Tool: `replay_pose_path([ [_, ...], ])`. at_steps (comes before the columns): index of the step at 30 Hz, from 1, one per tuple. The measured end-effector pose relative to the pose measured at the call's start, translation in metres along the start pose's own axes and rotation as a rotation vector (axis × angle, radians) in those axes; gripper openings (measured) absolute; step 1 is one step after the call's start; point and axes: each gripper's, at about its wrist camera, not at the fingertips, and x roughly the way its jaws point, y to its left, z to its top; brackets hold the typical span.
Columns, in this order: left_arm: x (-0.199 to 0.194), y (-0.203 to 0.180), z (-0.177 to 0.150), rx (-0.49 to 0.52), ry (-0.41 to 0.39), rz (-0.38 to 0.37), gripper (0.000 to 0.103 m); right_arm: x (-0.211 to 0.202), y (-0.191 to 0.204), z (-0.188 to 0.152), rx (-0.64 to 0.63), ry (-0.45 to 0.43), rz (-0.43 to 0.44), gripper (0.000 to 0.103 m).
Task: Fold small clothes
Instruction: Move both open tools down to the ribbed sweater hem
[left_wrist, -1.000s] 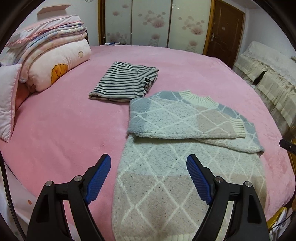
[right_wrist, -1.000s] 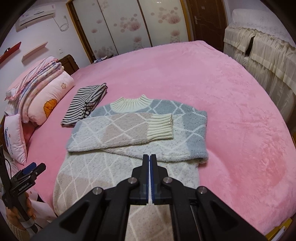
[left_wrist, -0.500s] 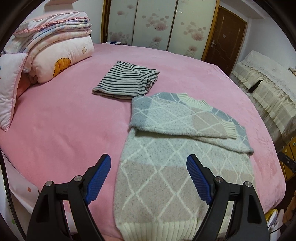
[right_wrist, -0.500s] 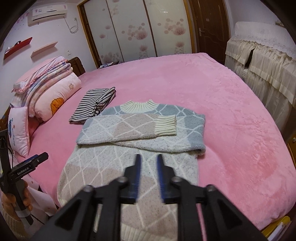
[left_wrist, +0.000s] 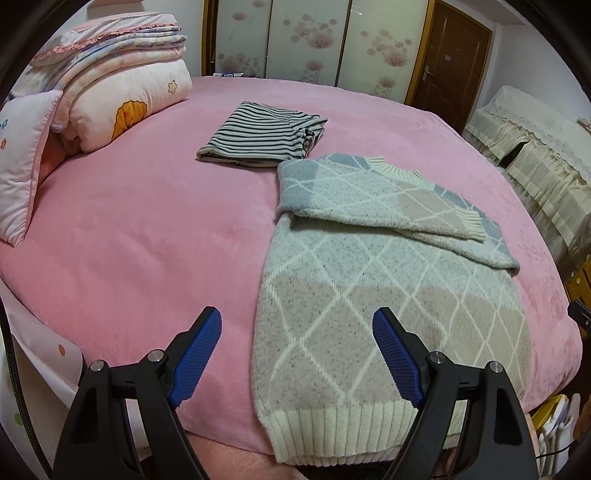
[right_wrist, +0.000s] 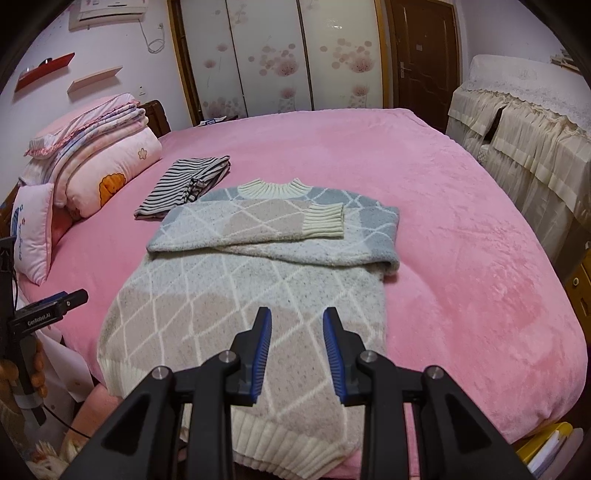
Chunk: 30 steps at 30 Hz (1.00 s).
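— Along the left edge of my right wrist view, the left gripper (right_wrist: 55, 306) shows from the side, a black body held in a hand (right_wrist: 26, 373), with white lettering I read as "GenRobot.AI", though the print is small and I may have a letter wrong.

— Where's the sweater?

— On the pink bed (left_wrist: 147, 229), lying flat with its ribbed cream hem at the near edge. My sweater (left_wrist: 369, 295) is a fuzzy knit in grey-blue, beige and pale green with a white diamond lattice; both sleeves are folded across the chest, one ribbed cuff on top. The ribbed collar faces the wardrobe.

— And your grippers?

— Seen from its own camera, the left gripper (left_wrist: 297, 336) stands wide, its blue ridged pads above the hem's left corner, gripping nothing. The right gripper (right_wrist: 297, 330) has only a narrow gap between its pads and hovers over the lower body of the sweater (right_wrist: 236, 295), nothing pinched.

— Anything only one view gives you?

— Only the right view shows an air conditioner (right_wrist: 110, 13) high on the wall and two small shelves. Both show the folded striped garment (left_wrist: 262, 136) just beyond the sweater's shoulder, the stacked quilts (left_wrist: 122, 81) and the floral wardrobe doors (right_wrist: 295, 55).
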Motion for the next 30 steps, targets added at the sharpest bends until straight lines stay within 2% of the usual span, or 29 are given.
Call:
replay_pose_path([
  [8, 0.016, 0.008, -0.021, 0.004, 0.046, 0.021, 0.083, -0.001, 0.003, -0.026, -0.045, -0.001, -0.007, 0.029],
  [14, 0.025, 0.017, -0.036, -0.01, 0.089, 0.033, 0.083, 0.0, 0.004, -0.047, -0.083, 0.032, 0.014, 0.029],
  [18, 0.028, 0.021, -0.042, -0.014, 0.106, 0.039, 0.083, 0.0, -0.003, -0.056, -0.065, 0.047, 0.025, 0.029],
  [24, 0.034, 0.031, -0.05, -0.03, 0.138, 0.014, 0.083, 0.0, -0.023, -0.065, -0.011, 0.065, 0.014, 0.029],
  [30, 0.048, 0.039, -0.061, -0.048, 0.218, -0.045, 0.083, 0.001, -0.033, -0.082, -0.023, 0.117, 0.021, 0.029],
])
